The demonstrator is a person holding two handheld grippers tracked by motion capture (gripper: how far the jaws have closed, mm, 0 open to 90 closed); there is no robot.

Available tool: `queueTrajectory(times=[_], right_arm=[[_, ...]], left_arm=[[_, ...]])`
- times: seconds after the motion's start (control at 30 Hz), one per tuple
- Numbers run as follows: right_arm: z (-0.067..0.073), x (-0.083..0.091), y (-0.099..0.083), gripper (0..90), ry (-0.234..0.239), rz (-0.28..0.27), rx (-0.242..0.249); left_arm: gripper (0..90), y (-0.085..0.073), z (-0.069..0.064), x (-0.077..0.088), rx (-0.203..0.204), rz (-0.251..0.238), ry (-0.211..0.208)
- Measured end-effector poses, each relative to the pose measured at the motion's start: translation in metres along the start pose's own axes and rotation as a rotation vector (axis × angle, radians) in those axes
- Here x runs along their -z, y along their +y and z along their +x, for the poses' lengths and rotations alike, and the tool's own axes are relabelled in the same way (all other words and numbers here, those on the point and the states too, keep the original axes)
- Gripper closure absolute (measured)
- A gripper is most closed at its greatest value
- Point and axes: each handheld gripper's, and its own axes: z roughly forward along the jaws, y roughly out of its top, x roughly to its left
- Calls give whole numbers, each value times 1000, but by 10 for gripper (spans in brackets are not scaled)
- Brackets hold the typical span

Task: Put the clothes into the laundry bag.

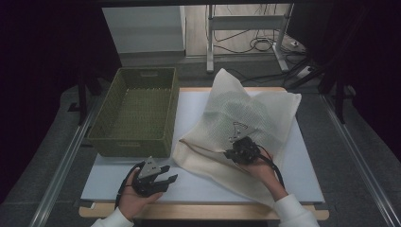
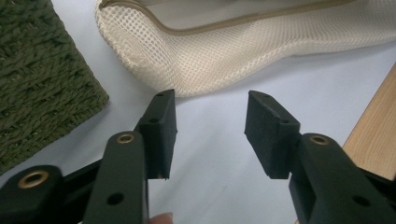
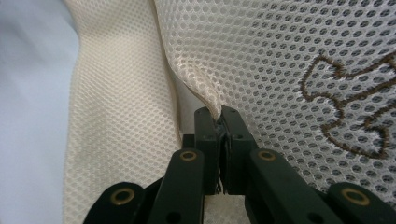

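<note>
A cream mesh bag (image 1: 246,113) with a brown embroidered mark lies spread over the white table top, right of centre. My right gripper (image 1: 239,145) rests on it, shut on a pinched fold of the mesh bag (image 3: 280,60); the fabric (image 3: 198,86) rises from between the black jaws of this right gripper (image 3: 219,114). My left gripper (image 1: 168,178) is near the table's front left, held in a hand. In the left gripper view its jaws stand apart with nothing between them, so the left gripper (image 2: 210,119) is open, a short way from the bag's rounded corner (image 2: 154,60).
A green woven basket (image 1: 135,139) stands at the left of the table, close to my left gripper, and its corner (image 2: 42,84) is near the jaws. The wooden front edge (image 2: 373,135) of the table runs just to the right of the left gripper.
</note>
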Motion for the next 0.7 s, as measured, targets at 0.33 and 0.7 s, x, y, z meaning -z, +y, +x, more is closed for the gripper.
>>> queueTrajectory(times=[0.33,0.7], right_arm=[[7,-23,-6,850,-45,57,35],[8,-26,-7,619,-43,62,54]], left_arm=[[475,-1,2,-2,11,10,-8],[457,-1,3,-3,12,25,-14]])
